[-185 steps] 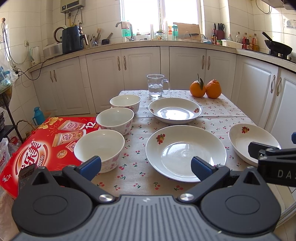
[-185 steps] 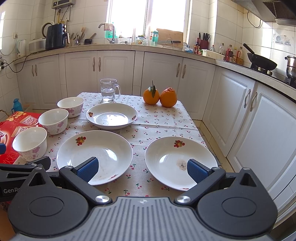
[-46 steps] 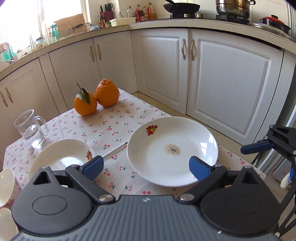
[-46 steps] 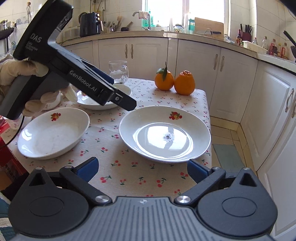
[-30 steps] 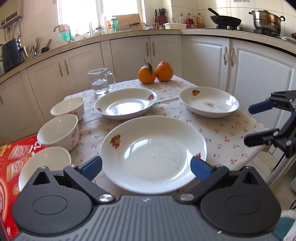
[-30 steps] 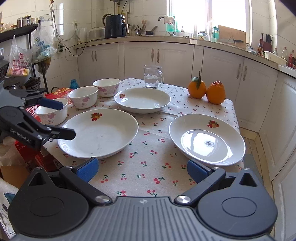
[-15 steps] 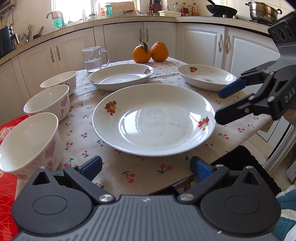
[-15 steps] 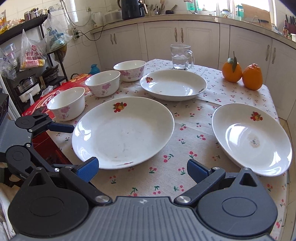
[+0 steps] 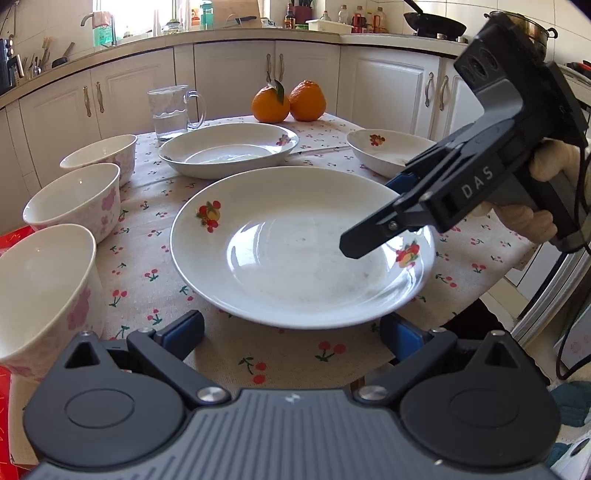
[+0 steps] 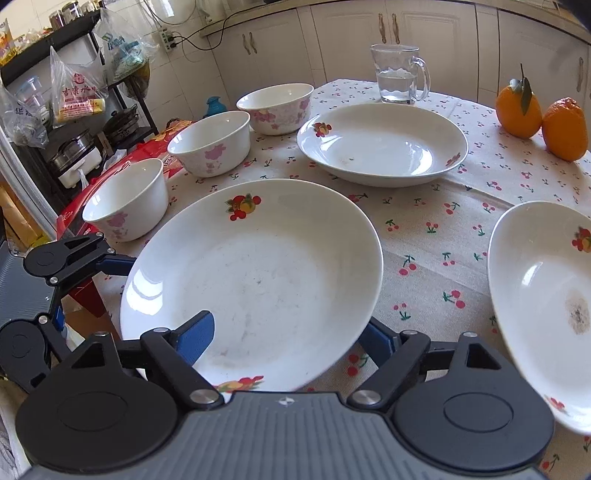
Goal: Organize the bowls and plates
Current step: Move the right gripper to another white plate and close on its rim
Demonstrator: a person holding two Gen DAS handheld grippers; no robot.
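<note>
The right gripper (image 10: 286,334), jaws closing, straddles the glossy round plate's (image 10: 258,273) six-o'clock rim; the left gripper (image 9: 291,328) gapes wide at the cloth-covered bench (image 9: 295,354) edge.

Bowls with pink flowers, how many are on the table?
3, in a row along the table's left side: near bowl, middle bowl, far bowl nearest the glass mug. None looks hidden.

Bright daylight pours from the far window (image 9: 133,14), which is blown out to white. Glare streaks the near plate (image 9: 303,247) and shines softly off the tabletop (image 9: 369,354). Shadows are soft. Fisheye distortion bends the cabinets (image 9: 236,70); corners darken. Focus is sharp throughout.
</note>
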